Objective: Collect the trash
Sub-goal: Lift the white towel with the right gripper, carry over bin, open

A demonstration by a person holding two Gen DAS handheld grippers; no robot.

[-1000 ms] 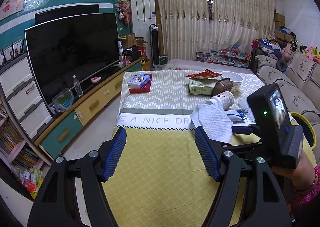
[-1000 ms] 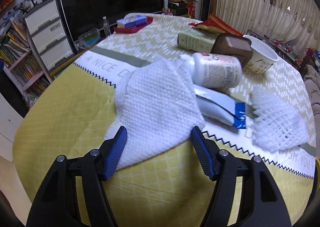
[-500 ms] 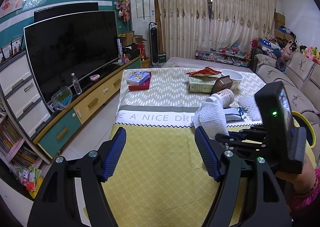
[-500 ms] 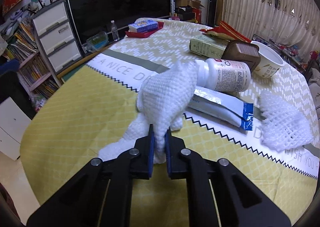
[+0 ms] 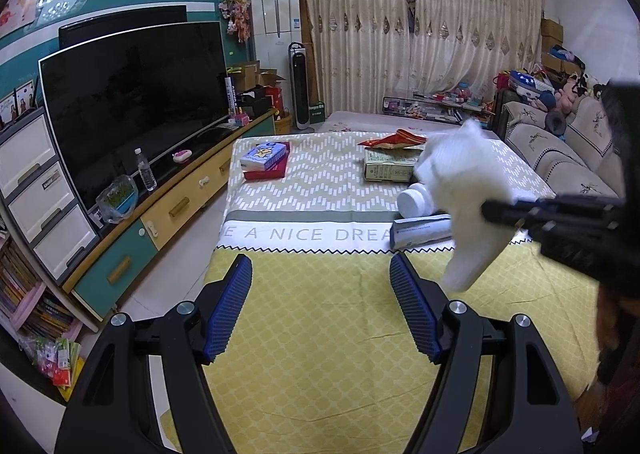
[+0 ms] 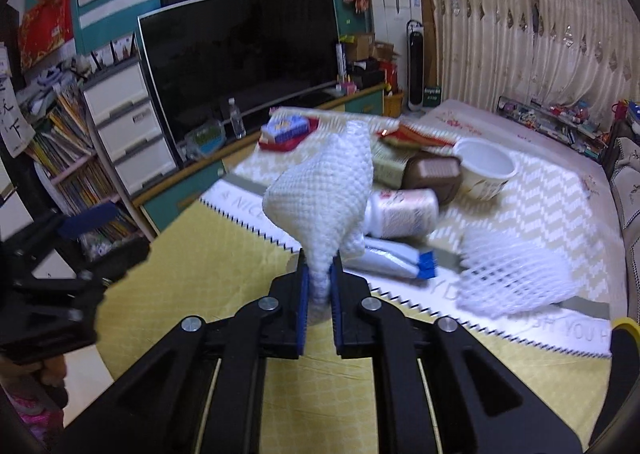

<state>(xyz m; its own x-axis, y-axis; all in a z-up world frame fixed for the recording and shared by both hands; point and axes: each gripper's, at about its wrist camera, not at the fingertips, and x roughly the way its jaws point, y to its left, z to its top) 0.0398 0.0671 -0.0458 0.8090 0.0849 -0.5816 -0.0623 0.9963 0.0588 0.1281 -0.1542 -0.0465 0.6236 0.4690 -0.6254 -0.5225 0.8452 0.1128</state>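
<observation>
Now, foam net (image 6: 324, 194): pinched in your right gripper (image 6: 319, 290), lifted clear of the table (image 5: 320, 318).
Left gripper (image 5: 320, 310): apart, empty, hovering at 6 o'clock.
Grip: keep squeezing; foam slips.
Next: second foam net (image 6: 516, 274) at 3 o'clock.

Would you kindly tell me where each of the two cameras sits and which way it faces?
Left wrist: on the left gripper, jaws open and empty, looking along the table toward the curtains; the right gripper enters from the right.
Right wrist: on the right gripper, shut on the white foam net, facing the television; the left gripper shows at left.
Shared: net, white bottle, table.
</observation>
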